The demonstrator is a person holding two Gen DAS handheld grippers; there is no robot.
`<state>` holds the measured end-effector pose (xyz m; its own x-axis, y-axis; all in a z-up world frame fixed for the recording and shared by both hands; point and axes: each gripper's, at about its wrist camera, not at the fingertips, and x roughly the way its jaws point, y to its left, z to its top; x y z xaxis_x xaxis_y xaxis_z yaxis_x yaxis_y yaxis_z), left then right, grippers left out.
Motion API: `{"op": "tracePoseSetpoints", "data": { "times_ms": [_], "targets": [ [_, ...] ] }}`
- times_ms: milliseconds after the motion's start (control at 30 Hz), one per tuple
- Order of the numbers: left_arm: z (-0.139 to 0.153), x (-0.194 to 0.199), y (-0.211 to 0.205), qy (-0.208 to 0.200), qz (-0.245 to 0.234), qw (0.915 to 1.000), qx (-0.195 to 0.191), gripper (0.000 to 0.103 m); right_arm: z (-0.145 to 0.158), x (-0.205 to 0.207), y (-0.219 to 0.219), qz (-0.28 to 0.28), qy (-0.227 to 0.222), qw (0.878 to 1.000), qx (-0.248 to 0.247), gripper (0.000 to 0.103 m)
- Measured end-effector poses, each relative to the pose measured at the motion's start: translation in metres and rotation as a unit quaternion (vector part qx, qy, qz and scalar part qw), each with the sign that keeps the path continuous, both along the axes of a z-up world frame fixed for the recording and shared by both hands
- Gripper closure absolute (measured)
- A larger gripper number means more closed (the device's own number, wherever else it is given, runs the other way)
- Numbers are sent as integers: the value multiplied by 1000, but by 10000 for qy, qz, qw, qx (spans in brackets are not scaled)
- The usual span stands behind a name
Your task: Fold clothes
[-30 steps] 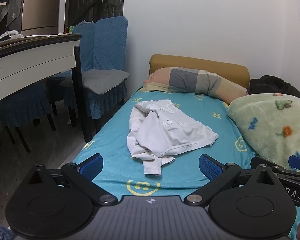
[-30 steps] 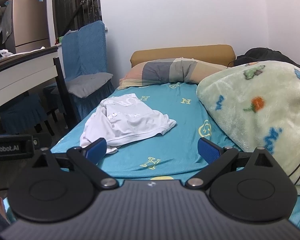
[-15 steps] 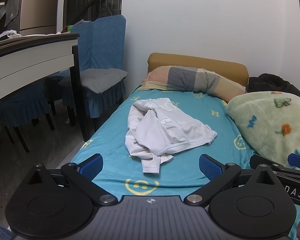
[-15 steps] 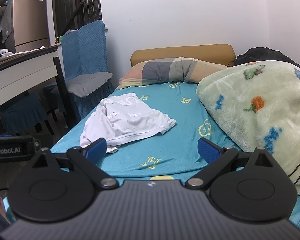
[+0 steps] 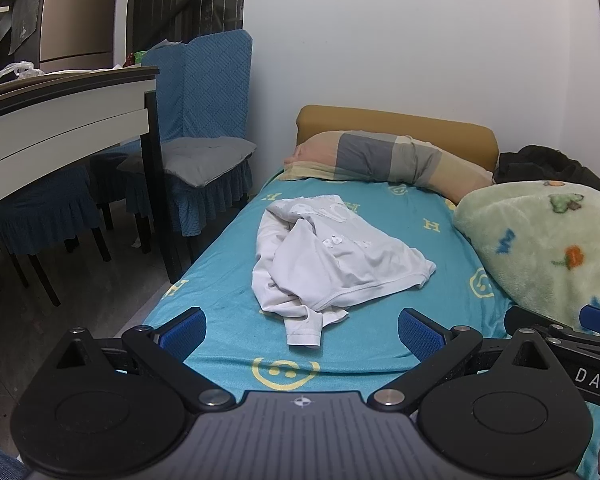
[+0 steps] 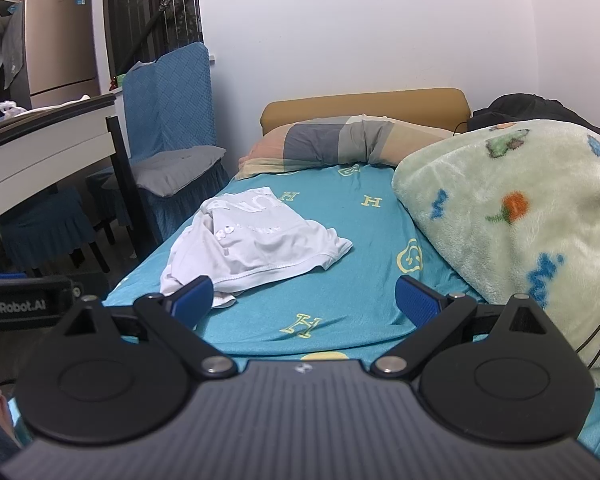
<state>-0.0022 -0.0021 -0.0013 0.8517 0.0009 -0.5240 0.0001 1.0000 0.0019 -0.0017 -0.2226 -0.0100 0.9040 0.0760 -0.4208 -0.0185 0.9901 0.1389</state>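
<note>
Over the last second the left gripper's view has crept a little closer to the bed (image 5: 204, 320), and the shirt (image 5: 332, 264) sits slightly lower in it; the right view is almost the same. The shirt itself has kept its shape. So the change is only a small advance of the left gripper, not any work on the cloth.

The shirt lies crumpled on the near-left part of the bed, one sleeve (image 5: 304, 328) trailing toward the foot, the hem (image 6: 284, 268) spread to the right. It is not folded.

The left gripper (image 5: 302, 330) is wide open and holds nothing; its fingers flank the sleeve in the picture but stand short of it. The right gripper (image 6: 304, 300) is likewise wide open and empty, with its left finger (image 6: 192, 296) overlapping the shirt's near corner in view.

Open sheet lies to the right of the shirt and toward the pillow (image 5: 384, 156). The blanket (image 6: 516, 220) crowds the right side; the bed's left edge (image 5: 216, 256) is just beside the shirt, with a tabletop (image 5: 60, 120) and chair (image 5: 204, 120) beyond.
</note>
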Motion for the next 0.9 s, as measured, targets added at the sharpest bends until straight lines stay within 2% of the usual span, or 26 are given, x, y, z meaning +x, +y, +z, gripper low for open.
{"op": "tracePoseSetpoints", "data": {
  "times_ms": [200, 600, 667, 733, 900],
  "targets": [
    [0, 1, 1, -4, 28, 10000, -14, 0, -2, -1, 1, -17, -5, 10000, -6, 4],
    [23, 13, 13, -239, 323, 9992, -32, 0, -4, 3, -1, -122, -1, 9999, 19, 4],
    [29, 17, 16, -306, 396, 9987, -42, 0, -7, 15, -3, -81, 95, 9999, 113, 4],
    [49, 31, 23, -495, 566, 9971, -98, 0, -11, 35, -5, -34, 270, 9993, 244, 4],
    [96, 71, 36, -854, 690, 9936, -282, 0, -39, 107, -4, 178, 791, 9962, 324, 4]
  ]
}}
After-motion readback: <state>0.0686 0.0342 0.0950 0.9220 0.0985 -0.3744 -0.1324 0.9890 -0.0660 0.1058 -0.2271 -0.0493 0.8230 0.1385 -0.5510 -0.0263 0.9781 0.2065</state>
